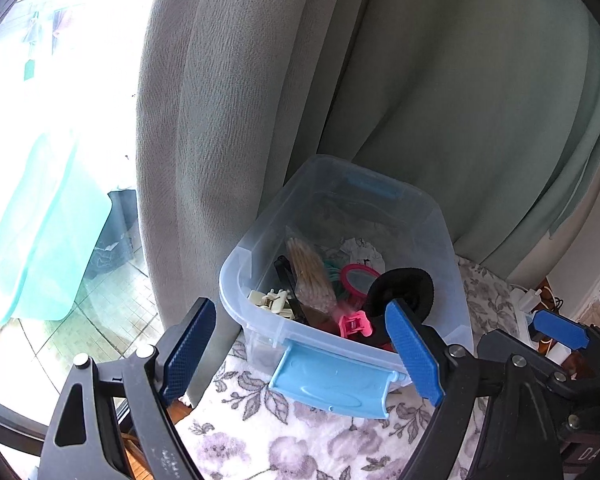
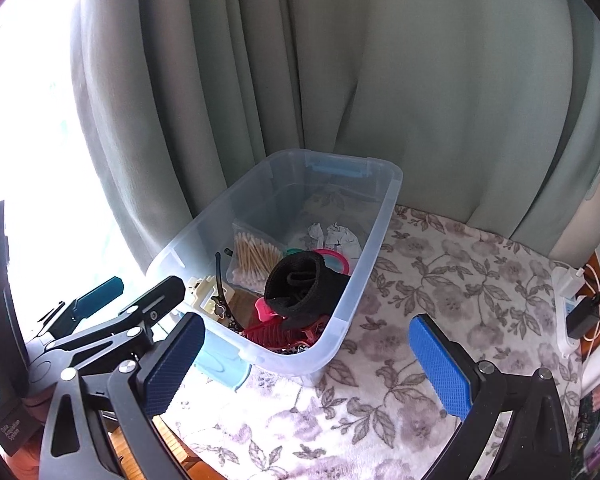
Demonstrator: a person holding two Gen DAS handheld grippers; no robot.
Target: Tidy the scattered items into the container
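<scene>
So the clear bin point(image 2: 374, 216) sits on the flowery cloth point(image 2: 440, 300) against the curtain point(image 2: 420, 80), and the small stuff is piled at its near end: cotton swabs point(image 2: 254, 258), black band point(image 2: 300, 284), red comb point(image 2: 276, 334), pink mirror point(image 1: 358, 278). Left tool point(image 1: 300, 344) and right tool point(image 2: 308, 364) both hang spread wide, holding nothing. No strays on the cloth that I can see, though the edges are cut off.
</scene>
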